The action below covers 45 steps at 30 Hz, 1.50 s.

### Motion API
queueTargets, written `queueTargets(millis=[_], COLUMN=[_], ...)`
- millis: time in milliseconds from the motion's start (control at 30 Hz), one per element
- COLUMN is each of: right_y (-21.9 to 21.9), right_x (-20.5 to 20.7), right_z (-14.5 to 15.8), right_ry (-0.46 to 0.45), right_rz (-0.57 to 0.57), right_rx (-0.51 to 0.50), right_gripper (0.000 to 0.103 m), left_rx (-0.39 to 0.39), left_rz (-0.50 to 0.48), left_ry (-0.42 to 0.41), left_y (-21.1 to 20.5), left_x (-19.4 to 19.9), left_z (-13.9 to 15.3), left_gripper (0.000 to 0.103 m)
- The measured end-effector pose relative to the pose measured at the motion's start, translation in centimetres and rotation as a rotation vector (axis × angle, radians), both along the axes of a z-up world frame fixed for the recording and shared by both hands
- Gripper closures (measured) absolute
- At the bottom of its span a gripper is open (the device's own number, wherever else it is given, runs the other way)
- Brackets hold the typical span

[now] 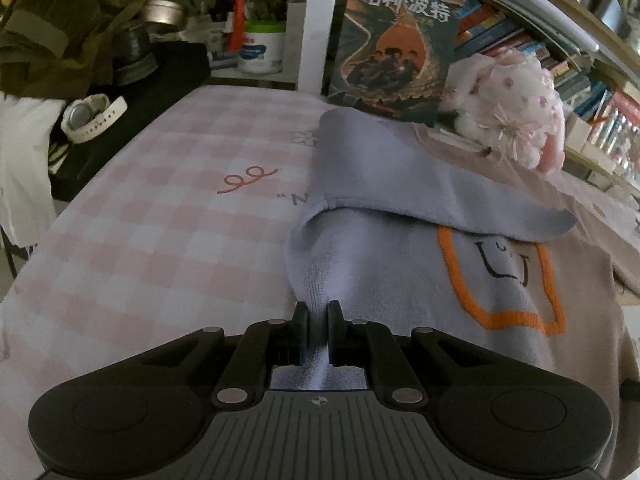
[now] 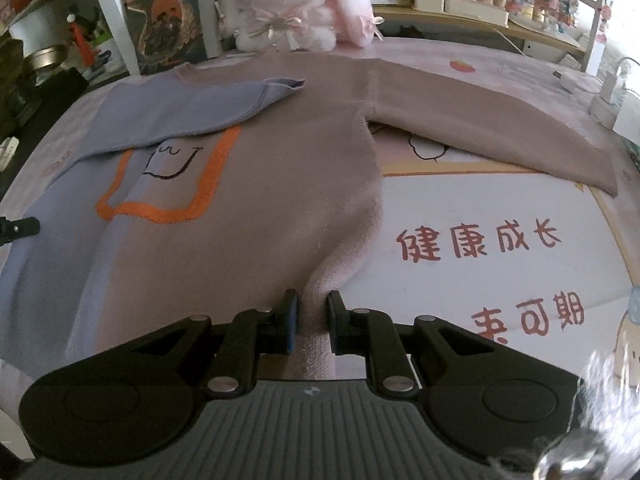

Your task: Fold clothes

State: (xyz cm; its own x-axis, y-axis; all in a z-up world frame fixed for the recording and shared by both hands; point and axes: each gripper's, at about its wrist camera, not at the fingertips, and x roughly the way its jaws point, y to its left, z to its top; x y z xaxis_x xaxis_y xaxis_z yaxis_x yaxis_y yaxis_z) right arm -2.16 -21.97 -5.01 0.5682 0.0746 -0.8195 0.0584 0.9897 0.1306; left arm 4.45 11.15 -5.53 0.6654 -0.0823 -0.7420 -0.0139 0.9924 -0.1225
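Observation:
A two-tone sweater (image 2: 280, 168), lavender on its left half and beige-pink on its right, lies flat on the table with an orange outline and a small face on the chest. Its lavender sleeve (image 1: 400, 176) is folded across the body; the beige sleeve (image 2: 480, 124) stretches out to the right. My left gripper (image 1: 318, 312) is shut on the sweater's lavender hem (image 1: 320, 280), which bunches between the fingers. My right gripper (image 2: 313, 300) is shut on the beige hem corner (image 2: 320, 280). A fingertip of the left gripper (image 2: 20, 228) pokes in at the left edge of the right wrist view.
A pink checked tablecloth (image 1: 160, 220) with printed red characters (image 2: 476, 244) covers the table. A book (image 1: 396, 48) and a pink plush toy (image 2: 296, 4) stand behind the sweater. A white watch (image 1: 92, 116) lies far left; a charger and cable (image 2: 608, 92) lie far right. Bookshelves line the back.

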Motion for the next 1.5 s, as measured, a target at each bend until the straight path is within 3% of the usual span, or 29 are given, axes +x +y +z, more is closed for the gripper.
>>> queueTargets(millis=[500, 767, 867, 967, 1167, 1433, 1500], right_y=[-0.7, -0.3, -0.5, -0.7, 0.0, 1.6, 2.1], right_x=[-1.2, -1.3, -1.5, -2.2, -3.7, -5.8, -6.4], right_z=[-0.1, -0.2, 0.1, 0.8, 2.1, 3.2, 3.3], right_ry=[0.014, 0.008, 0.009, -0.031, -0.082, -0.130, -0.138], right_rz=[-0.052, -0.071, -0.106, -0.140, -0.174, -0.200, -0.216], right_rx=[0.040, 0.019, 0.020, 0.031, 0.010, -0.023, -0.035], right_gripper=[0.090, 0.089, 0.081, 0.060, 0.056, 0.050, 0.043], left_rx=[-0.005, -0.009, -0.004, 0.002, 0.003, 0.017, 0.022], left_rz=[-0.035, -0.030, -0.035, -0.040, -0.069, -0.167, -0.188], left_ry=[0.020, 0.022, 0.001, -0.020, -0.060, -0.094, -0.095], left_y=[0.6, 1.0, 1.1, 1.1, 0.9, -0.5, -0.7], left_x=[-0.1, -0.3, -1.0, -1.7, -3.4, -6.0, -6.6], left_z=[-0.7, -0.9, -0.3, 0.2, 1.5, 2.6, 2.6], left_gripper=[0.095, 0.087, 0.086, 0.085, 0.084, 0.060, 0.055])
